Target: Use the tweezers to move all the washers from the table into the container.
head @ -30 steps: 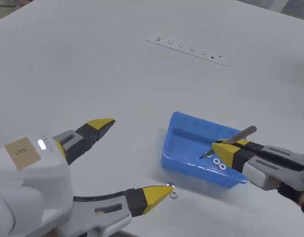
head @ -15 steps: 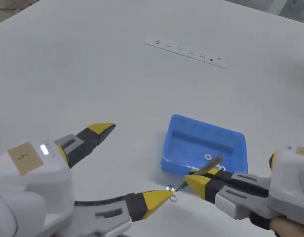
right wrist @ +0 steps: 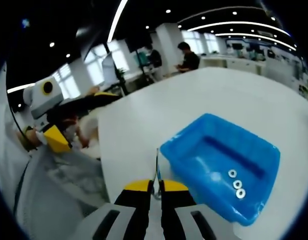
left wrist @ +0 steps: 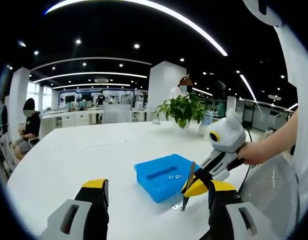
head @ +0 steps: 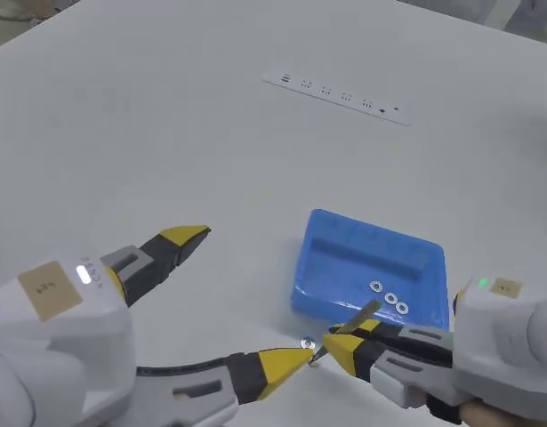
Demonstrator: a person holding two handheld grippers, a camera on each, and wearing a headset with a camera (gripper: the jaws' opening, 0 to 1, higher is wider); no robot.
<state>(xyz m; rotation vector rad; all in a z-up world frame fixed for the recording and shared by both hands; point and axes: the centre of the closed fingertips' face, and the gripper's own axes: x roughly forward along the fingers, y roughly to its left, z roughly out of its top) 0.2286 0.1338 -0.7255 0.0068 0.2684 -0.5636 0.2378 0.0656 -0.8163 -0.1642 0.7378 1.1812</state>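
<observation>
Three washers (head: 390, 299) lie in the container (head: 344, 258); one washer (head: 309, 344) lies outside, just by its near wall. The right gripper (head: 342, 345), clamped on the tweezers (head: 357, 316), brings their tip to that washer. The left gripper (head: 253, 294) gapes beside the container.

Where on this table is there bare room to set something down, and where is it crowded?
Bare: the wide stretch of table between the power strip and the container, and everything left of it. Crowded: by the container's near corner, where the left gripper, right gripper, tweezers and a loose washer meet.
</observation>
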